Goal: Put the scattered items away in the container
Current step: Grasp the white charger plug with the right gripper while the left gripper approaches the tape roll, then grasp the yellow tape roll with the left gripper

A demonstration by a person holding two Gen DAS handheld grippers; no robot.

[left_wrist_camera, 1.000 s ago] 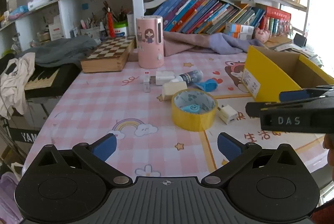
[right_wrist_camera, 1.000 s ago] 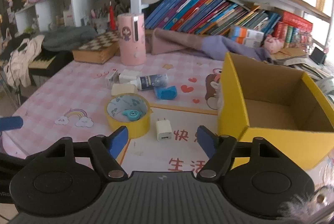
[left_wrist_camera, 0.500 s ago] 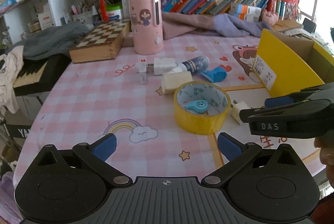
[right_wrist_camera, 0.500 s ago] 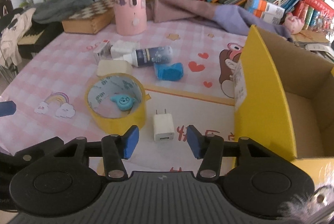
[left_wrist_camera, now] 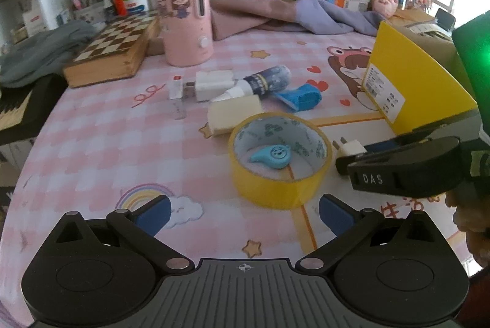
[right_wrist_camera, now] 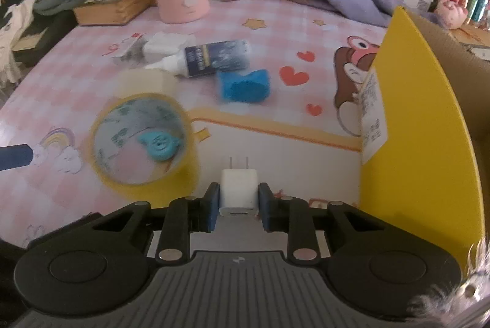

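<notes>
None of the scattered items has reached the box [right_wrist_camera: 422,120] as far as we can see; the part of its inside that shows looks bare, though most of it is hidden behind the yellow wall. We judge the task to be at its very start, with the first pick in hand.

Our right gripper [right_wrist_camera: 239,202] has just been closing, and its blue pads now press both sides of the white plug [right_wrist_camera: 239,190], prongs pointing away from us. The plug sits low over the mat, just beside the tape roll [right_wrist_camera: 141,141] and near the box's yellow wall. We cannot tell whether it is lifted yet.

Our left gripper [left_wrist_camera: 245,211] hangs wide and empty just short of the tape roll, with nothing between its fingers.

What is left is nearly everything. Inside the roll lies a small blue whistle [left_wrist_camera: 271,155]. Beyond it sits a cream block [left_wrist_camera: 234,112] touching the roll's far edge, then a blue scrap [left_wrist_camera: 301,98], a dark bottle [left_wrist_camera: 263,81], a white adapter [left_wrist_camera: 212,80] and a small stick [left_wrist_camera: 176,86], all clustered together in the middle of the mat.

The plug needs carrying over the yellow wall and dropping in; the left gripper looks best placed for the roll.
</notes>
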